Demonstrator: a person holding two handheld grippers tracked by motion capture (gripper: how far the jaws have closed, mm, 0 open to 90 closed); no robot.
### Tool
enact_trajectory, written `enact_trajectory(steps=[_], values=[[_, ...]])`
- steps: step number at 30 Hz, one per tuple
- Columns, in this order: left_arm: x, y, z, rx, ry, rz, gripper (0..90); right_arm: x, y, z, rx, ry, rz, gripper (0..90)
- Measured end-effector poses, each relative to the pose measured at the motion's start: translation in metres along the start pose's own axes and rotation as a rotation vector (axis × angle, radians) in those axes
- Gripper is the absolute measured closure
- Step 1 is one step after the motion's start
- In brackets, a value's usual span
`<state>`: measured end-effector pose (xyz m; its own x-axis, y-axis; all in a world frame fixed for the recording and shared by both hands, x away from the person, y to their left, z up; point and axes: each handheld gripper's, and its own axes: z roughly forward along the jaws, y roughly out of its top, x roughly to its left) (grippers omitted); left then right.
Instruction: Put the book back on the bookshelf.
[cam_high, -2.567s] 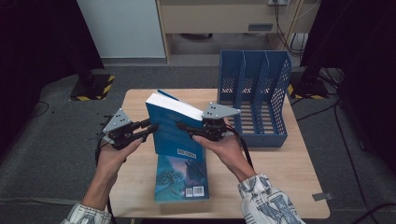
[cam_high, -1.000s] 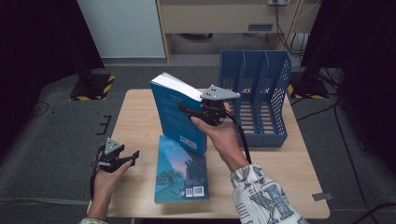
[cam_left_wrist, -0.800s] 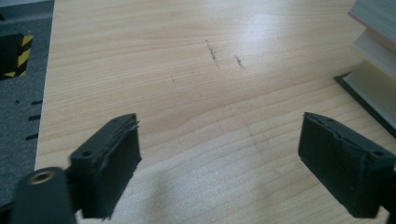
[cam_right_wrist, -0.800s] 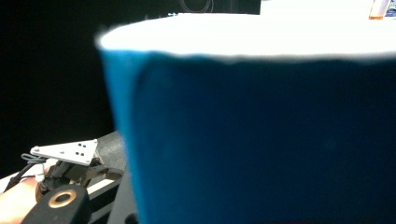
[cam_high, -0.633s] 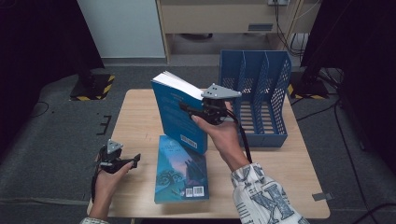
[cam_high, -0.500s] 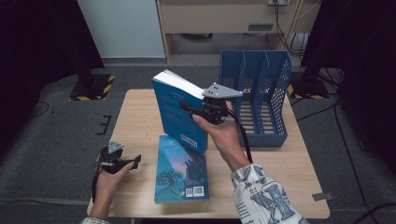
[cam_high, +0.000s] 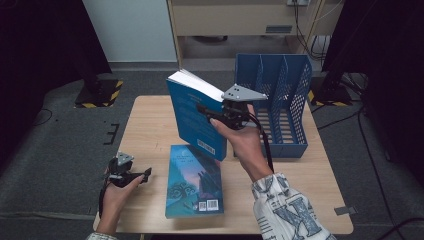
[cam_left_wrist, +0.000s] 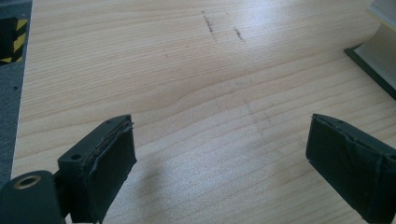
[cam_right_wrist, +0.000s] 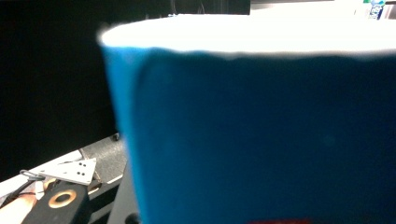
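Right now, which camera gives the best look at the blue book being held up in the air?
The high view: it shows the whole raised blue book upright, clamped by the right gripper beside the blue file rack. The right gripper view is so close that its cover is a blur. The left gripper view looks at the table instead.

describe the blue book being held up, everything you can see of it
The blue book is a thick paperback with a plain blue cover, white page edges along its top and a small white label with a barcode near its lower corner. It stands upright and slightly tilted above the wooden table, lifted clear of it. The right gripper is clamped on its right edge. It hangs just behind a second book lying flat, and left of the blue file rack. In the right gripper view its cover looks smooth and blurred.
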<state>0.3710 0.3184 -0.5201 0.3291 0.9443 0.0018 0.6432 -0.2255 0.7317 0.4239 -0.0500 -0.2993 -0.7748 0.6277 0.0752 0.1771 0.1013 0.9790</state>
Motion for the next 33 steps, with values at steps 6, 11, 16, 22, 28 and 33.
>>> enact_trajectory(steps=[6,11,16,22,28,33], values=[[-0.002,0.0,0.002,0.014,-0.003,0.016,7.6,-0.004,0.001,-0.006,-0.002,-0.017,-0.001,61.3],[-0.003,0.0,0.002,0.013,-0.011,0.018,7.6,-0.008,0.001,-0.01,-0.004,-0.02,0.007,61.3],[-0.003,-0.001,0.003,0.024,-0.012,0.022,7.6,-0.01,0.0,-0.015,-0.009,-0.03,0.015,61.3],[-0.004,-0.001,0.004,0.024,-0.013,0.023,7.5,-0.014,-0.001,-0.022,-0.012,-0.043,0.016,61.3],[-0.004,-0.001,0.006,0.03,-0.025,0.031,6.5,-0.017,-0.003,-0.032,-0.017,-0.06,0.019,61.3],[-0.005,-0.002,0.009,0.056,-0.021,0.047,6.3,-0.021,-0.006,-0.04,-0.022,-0.075,0.029,61.3]])
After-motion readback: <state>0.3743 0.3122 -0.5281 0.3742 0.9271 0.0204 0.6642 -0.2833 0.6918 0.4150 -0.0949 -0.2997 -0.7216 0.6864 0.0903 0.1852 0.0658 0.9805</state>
